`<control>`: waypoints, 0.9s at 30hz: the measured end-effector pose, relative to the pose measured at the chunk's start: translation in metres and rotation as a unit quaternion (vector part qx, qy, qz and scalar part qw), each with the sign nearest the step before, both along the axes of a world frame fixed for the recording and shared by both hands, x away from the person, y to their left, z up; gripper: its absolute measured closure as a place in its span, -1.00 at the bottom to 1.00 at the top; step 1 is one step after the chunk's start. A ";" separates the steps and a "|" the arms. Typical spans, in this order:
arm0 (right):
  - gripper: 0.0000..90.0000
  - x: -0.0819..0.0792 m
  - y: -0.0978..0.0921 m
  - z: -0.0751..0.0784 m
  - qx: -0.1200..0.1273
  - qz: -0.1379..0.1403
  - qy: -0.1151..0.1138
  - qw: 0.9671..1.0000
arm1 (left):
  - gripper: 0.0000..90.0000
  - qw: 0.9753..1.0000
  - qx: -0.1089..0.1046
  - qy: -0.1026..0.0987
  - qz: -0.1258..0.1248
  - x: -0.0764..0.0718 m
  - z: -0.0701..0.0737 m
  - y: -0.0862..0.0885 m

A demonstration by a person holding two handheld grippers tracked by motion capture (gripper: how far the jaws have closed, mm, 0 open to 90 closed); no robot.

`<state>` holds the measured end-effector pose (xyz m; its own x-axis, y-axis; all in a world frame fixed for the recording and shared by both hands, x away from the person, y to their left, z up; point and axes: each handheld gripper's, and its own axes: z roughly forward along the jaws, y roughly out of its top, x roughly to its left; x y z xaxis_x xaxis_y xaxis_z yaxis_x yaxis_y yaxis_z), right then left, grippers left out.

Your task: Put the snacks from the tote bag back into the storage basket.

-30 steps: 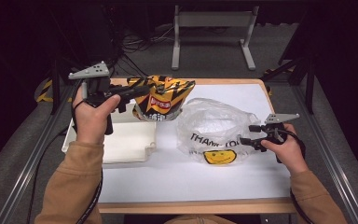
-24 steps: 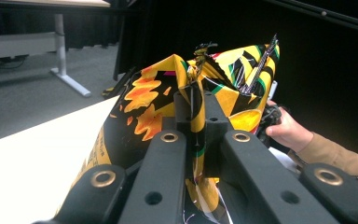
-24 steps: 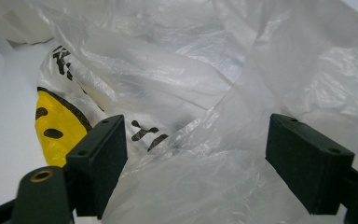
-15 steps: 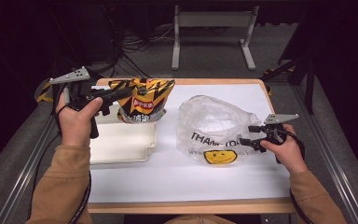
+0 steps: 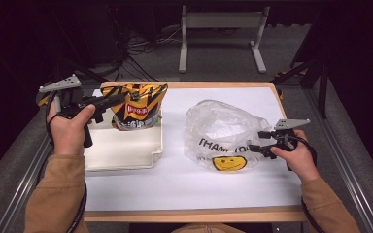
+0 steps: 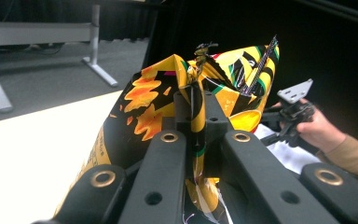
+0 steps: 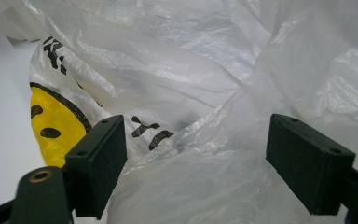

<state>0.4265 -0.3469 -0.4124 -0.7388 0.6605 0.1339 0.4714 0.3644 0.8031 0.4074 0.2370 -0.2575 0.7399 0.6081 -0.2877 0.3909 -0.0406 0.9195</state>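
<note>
Currently: chip bag (image 5: 138,107) hangs over the white tray's (image 5: 126,153) far edge | looks light, crinkly, crush-prone; take it by the top seam | left gripper (image 6: 196,100) clamped on that seam | right gripper (image 7: 193,156) wide open, plastic bag (image 5: 221,133) film between its jaws, nothing pinched

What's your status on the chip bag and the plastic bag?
Left gripper shut on chip bag, held above tray. Right gripper open at plastic bag. Nothing between them.
</note>
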 end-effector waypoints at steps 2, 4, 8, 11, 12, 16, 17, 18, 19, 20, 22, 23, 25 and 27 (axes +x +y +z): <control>-0.53 0.000 0.000 0.000 -0.001 0.001 -0.001 1.000 | 0.97 1.000 0.001 0.002 0.004 0.001 -0.003 0.002; -0.53 0.000 0.001 0.000 0.000 0.001 -0.001 1.000 | 0.97 1.000 0.000 0.006 0.008 0.002 -0.006 0.006; -0.54 -0.001 0.001 0.000 -0.001 0.002 -0.001 1.000 | 0.97 1.000 -0.002 0.014 0.012 0.005 -0.013 0.011; -0.54 -0.001 0.002 0.000 0.000 0.001 -0.001 1.000 | 0.97 1.000 -0.005 0.025 0.015 0.009 -0.021 0.014; -0.54 -0.001 0.002 0.000 0.001 0.000 -0.002 1.000 | 0.97 0.999 -0.007 0.029 0.015 0.011 -0.024 0.014; -0.56 -0.002 0.002 0.002 0.003 0.001 -0.006 1.000 | 0.97 0.999 -0.007 0.040 0.018 0.013 -0.035 0.016; -0.57 -0.003 0.002 0.003 0.006 0.000 -0.007 1.000 | 0.97 0.999 -0.008 0.042 0.018 0.014 -0.038 0.016; -0.58 -0.003 0.001 0.004 0.008 -0.001 -0.009 1.000 | 0.97 0.999 -0.009 0.042 0.018 0.014 -0.040 0.016; -0.58 -0.003 0.001 0.005 0.009 -0.001 -0.011 1.000 | 0.97 0.999 -0.009 0.044 0.018 0.014 -0.042 0.016; -0.59 -0.004 0.000 0.006 0.012 -0.001 -0.012 1.000 | 0.97 0.999 -0.008 0.046 0.018 0.014 -0.044 0.016; -0.60 -0.004 0.000 0.007 0.011 -0.002 -0.016 1.000 | 0.97 0.999 -0.010 0.048 0.018 0.015 -0.047 0.016; -0.60 -0.005 0.000 0.008 0.011 -0.004 -0.018 1.000 | 0.97 0.999 -0.012 0.051 0.016 0.015 -0.049 0.016; -0.60 -0.005 0.000 0.009 0.011 -0.004 -0.020 1.000 | 0.97 0.998 -0.014 0.054 0.016 0.015 -0.052 0.016; -0.60 -0.006 0.000 0.010 0.011 -0.004 -0.022 1.000 | 0.97 0.998 -0.012 0.061 0.016 0.017 -0.058 0.016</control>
<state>0.4203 -0.3473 -0.4029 -0.7396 0.6629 0.1163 0.4381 0.3431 0.8309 0.4243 0.2532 -0.3159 0.6792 0.6228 -0.3884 0.5002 -0.0055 0.8659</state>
